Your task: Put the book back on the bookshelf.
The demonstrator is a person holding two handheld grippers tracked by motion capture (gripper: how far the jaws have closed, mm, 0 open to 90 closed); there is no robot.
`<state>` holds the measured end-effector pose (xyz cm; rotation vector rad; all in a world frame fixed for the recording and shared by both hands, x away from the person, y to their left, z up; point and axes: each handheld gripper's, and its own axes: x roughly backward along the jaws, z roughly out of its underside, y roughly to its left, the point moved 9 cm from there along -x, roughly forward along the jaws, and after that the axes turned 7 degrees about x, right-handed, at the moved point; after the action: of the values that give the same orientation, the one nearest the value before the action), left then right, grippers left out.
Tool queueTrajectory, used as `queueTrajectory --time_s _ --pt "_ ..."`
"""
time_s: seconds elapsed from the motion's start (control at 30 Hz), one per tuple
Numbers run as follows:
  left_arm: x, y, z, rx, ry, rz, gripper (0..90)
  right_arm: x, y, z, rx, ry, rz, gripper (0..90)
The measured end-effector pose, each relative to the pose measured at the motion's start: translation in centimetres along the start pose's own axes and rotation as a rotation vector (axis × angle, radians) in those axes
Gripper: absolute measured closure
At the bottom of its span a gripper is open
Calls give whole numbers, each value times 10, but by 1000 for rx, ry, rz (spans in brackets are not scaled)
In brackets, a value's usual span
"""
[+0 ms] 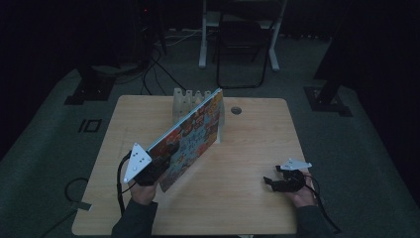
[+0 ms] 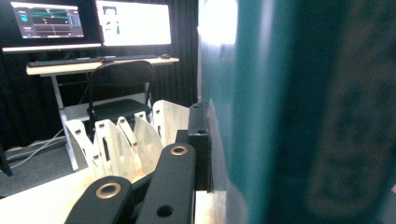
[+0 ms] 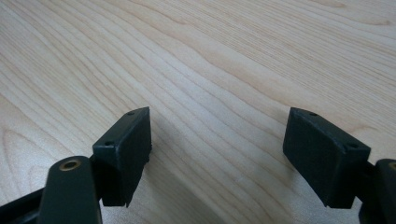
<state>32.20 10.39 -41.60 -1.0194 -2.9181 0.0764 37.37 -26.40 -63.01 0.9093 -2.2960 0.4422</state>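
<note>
A large thin book with a colourful picture cover (image 1: 190, 134) is held tilted on edge above the wooden table (image 1: 247, 144). Its far end reaches the white slotted rack (image 1: 184, 101) at the table's back; I cannot tell whether it sits in a slot. My left gripper (image 1: 166, 154) is shut on the book's near lower part. In the left gripper view one black finger (image 2: 198, 135) presses against the teal side of the book (image 2: 280, 116), with the rack (image 2: 126, 140) behind. My right gripper (image 1: 271, 182) rests low at the right, jaws open over bare wood (image 3: 217, 149).
A round cable hole (image 1: 236, 110) lies in the table right of the rack. Beyond the table stand a black folding chair (image 1: 242, 49) and a white desk frame, with cables on the dark floor (image 1: 148, 74). Lit monitors (image 2: 133, 23) show in the left gripper view.
</note>
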Motion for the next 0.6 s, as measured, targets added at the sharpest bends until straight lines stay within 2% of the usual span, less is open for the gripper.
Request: queueTrajectory --time_s 0.6 --pt "5 6 -1 14 -10 -32 811 0 0 0 0 0 -1 231"
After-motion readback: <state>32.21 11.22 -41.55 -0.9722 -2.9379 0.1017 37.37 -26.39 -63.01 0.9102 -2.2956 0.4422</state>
